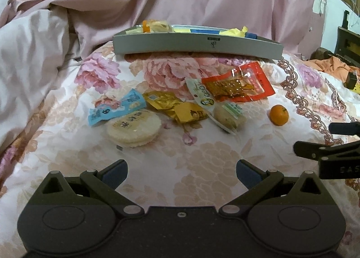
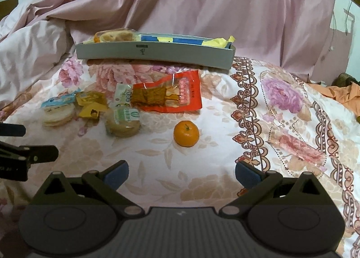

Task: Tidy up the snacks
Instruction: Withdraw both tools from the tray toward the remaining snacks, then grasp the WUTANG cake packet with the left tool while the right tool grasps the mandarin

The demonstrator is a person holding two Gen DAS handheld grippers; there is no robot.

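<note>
The left gripper (image 1: 181, 173) hovers over the floral bedspread (image 1: 202, 163) with its fingers (image 1: 114, 173) spread wide and holding nothing. Ahead of the fingers and slightly to the left lies a pack of round rice crackers (image 1: 134, 129), with one blue wrapper (image 1: 115, 107) touching its far edge. Straight ahead sit two gold-wrapped snacks (image 1: 177, 106), and just right of them one clear-wrapped round cake (image 1: 226, 116) partly under one red packet of dried tofu (image 1: 238, 84). One mandarin (image 1: 279, 115) lies alone, ahead and to the right, apart from the pile.

The right gripper (image 2: 181, 173) is likewise open and empty. The same mandarin (image 2: 186, 133) lies directly ahead, between the lines of its two fingers (image 2: 247, 173). The red packet (image 2: 173, 92) lies beyond it, the round cake (image 2: 123, 124) ahead left, and the rice crackers (image 2: 59, 115) further left.

Beyond all the loose snacks stands one grey tray (image 2: 155, 53), already holding a wrapped pastry (image 2: 117, 35) at its left end and blue and yellow wrappers (image 2: 191, 40). Pink bedding (image 2: 202, 3) is bunched behind the tray.
</note>
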